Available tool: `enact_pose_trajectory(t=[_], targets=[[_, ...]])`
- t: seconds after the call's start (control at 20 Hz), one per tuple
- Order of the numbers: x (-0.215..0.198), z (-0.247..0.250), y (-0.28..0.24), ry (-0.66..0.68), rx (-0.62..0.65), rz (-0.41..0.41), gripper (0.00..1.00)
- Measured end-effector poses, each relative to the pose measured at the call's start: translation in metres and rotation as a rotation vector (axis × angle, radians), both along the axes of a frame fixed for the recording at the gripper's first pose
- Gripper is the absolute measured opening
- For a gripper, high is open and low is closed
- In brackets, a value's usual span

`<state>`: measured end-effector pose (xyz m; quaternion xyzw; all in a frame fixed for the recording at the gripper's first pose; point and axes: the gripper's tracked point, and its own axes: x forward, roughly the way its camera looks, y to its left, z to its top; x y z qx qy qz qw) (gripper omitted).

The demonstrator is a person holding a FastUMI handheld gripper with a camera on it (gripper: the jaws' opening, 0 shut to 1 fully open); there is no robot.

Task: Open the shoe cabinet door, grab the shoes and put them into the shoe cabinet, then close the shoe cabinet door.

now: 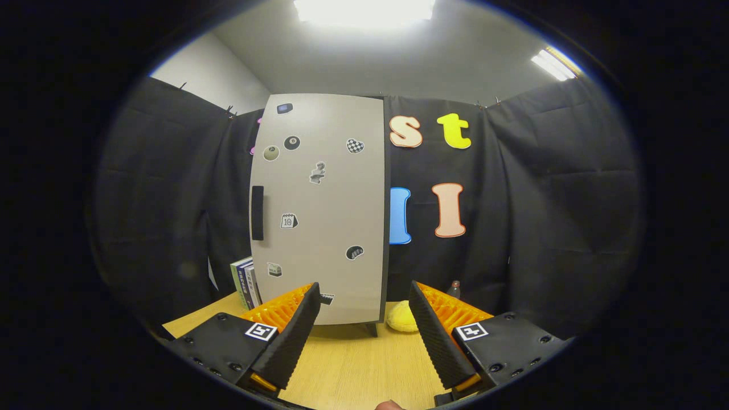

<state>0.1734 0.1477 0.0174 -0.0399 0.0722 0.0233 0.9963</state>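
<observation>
Fingers [438, 336] of the tool [364, 336] stood spread wide apart with nothing between them, hanging above the pale wooden tabletop [353, 364]. A small bit of what may have been a fingertip [390, 405] showed at six o'clock, just below the gap, though too little of it was visible to be sure.

Beyond the fingers, at twelve o'clock from the tool, stood the shoe cabinet [322, 208], a tall light-grey box raised on short dark legs. Its door [324, 171] was shut and faced the tool, dotted with small stickers, and a dark upright handle [257, 212] sat along its nine-o'clock edge.

A yellow shoe [402, 317], soft and rounded, lay on the tabletop at about one o'clock from the tool, just beside the cabinet's base on its three-o'clock side and between the two fingers as seen. A few upright books [246, 282] stood at the cabinet's nine-o'clock side. A small bottle [454, 288] with a red cap stood farther back at one o'clock, partly hidden by a finger.
</observation>
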Motion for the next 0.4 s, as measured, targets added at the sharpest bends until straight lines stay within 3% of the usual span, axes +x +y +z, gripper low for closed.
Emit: enact_pose_trajectory(t=[0.4], targets=[[-0.0014,0.0017,0.0025,-0.014,0.03,0.02,0.98]])
